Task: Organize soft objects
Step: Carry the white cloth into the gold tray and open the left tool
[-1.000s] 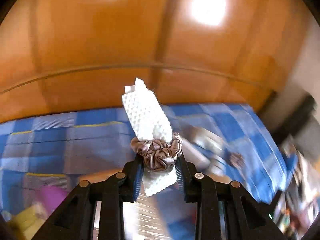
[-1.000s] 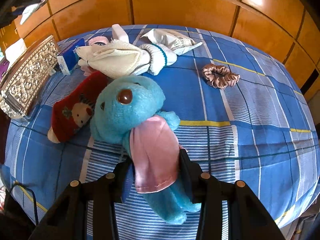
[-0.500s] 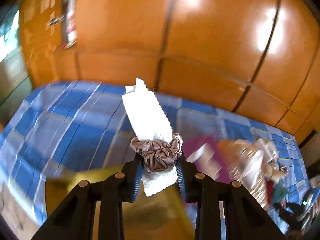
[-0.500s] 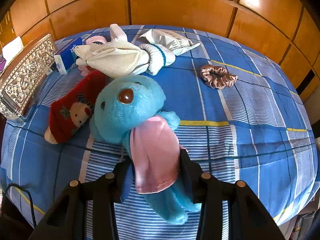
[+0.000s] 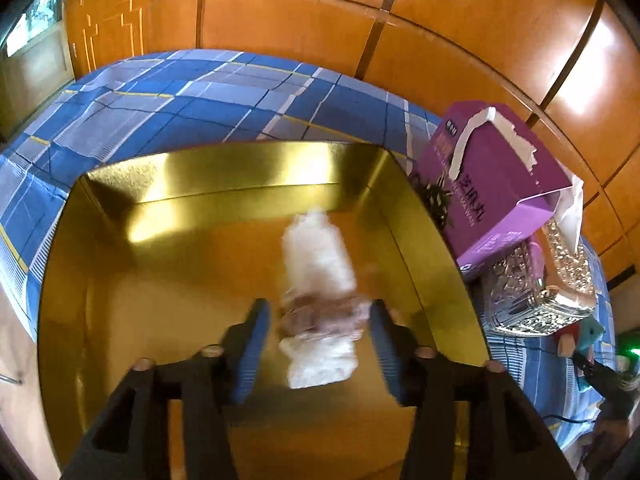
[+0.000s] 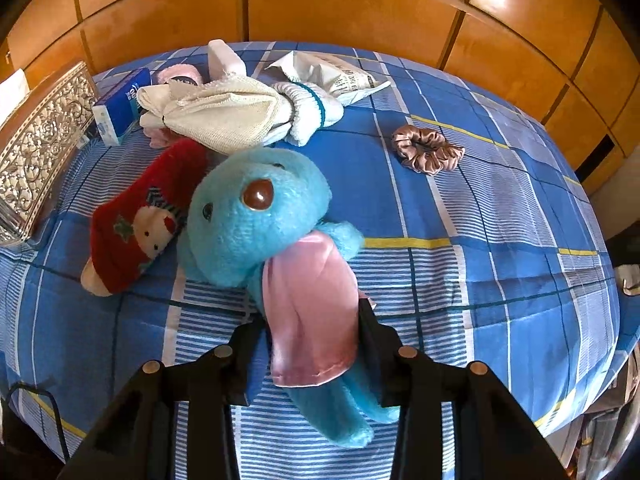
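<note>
In the left wrist view my left gripper (image 5: 319, 312) hangs over a gold box (image 5: 224, 168). Its jaws are opening, and a blurred white textured cloth wrapped in a brown scrunchie (image 5: 316, 264) sits loose between them, clear of both pads. In the right wrist view my right gripper (image 6: 310, 320) is closing on a blue plush toy (image 6: 256, 216) that wears a pink satin cloth. Both pads press its body against the bed. A red sock (image 6: 140, 220), a cream cloth bundle (image 6: 224, 114), a white sock (image 6: 312, 110) and a second brown scrunchie (image 6: 428, 150) lie on the blue checked sheet.
A purple carton (image 5: 492, 184) and an ornate silver box (image 5: 536, 292) stand right of the gold box. On the bed there are also a small blue packet (image 6: 120, 108) and a white plastic bag (image 6: 336, 76). Orange wooden panels rise behind the bed.
The left gripper swung down over the gold box and spread its jaws, letting go of the cloth-and-scrunchie bundle. The right gripper stayed in place and tightened slightly on the plush toy.
</note>
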The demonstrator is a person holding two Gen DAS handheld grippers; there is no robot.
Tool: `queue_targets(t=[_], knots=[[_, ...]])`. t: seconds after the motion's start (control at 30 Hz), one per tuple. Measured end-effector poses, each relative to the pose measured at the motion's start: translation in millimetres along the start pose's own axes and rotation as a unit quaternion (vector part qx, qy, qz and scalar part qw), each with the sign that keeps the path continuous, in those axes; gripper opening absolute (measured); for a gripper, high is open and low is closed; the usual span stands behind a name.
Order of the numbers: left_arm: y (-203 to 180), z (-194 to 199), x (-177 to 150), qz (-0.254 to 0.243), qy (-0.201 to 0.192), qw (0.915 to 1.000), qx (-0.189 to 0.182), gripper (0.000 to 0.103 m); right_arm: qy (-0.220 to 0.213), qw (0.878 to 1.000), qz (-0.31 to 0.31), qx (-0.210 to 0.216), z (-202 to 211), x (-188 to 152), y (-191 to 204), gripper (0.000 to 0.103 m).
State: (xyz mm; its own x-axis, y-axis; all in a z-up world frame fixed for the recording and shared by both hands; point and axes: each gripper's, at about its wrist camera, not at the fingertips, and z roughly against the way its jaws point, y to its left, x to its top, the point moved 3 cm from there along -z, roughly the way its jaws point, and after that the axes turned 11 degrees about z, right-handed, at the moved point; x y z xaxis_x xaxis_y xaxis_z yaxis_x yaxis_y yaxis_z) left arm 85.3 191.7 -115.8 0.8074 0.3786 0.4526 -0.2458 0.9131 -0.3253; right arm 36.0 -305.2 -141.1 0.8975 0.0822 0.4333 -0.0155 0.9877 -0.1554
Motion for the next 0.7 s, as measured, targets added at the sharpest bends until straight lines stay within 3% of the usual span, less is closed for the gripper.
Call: queue_targets(t=[0.07, 0.43, 0.7], knots=[[-0.8, 1.5, 3.3, 0.01, 0.001, 0.9999, -0.005, 0.073, -0.001, 1.0, -0.001, -0.003, 2.0, -1.6, 1.1, 0.034], [-5.5, 38.2, -5.5, -0.013, -0.07, 0.9974, 0.012, 0.08, -0.026, 0.998, -0.064, -0.008, 36.3, -14.9, -31.2, 0.029], [-27.0, 45.8, -15.9, -0.047, -0.078, 0.9958, 0.011, 0.08, -0.069, 0.994, -0.088, 0.019, 68.4, 35.6, -50.8, 0.029]])
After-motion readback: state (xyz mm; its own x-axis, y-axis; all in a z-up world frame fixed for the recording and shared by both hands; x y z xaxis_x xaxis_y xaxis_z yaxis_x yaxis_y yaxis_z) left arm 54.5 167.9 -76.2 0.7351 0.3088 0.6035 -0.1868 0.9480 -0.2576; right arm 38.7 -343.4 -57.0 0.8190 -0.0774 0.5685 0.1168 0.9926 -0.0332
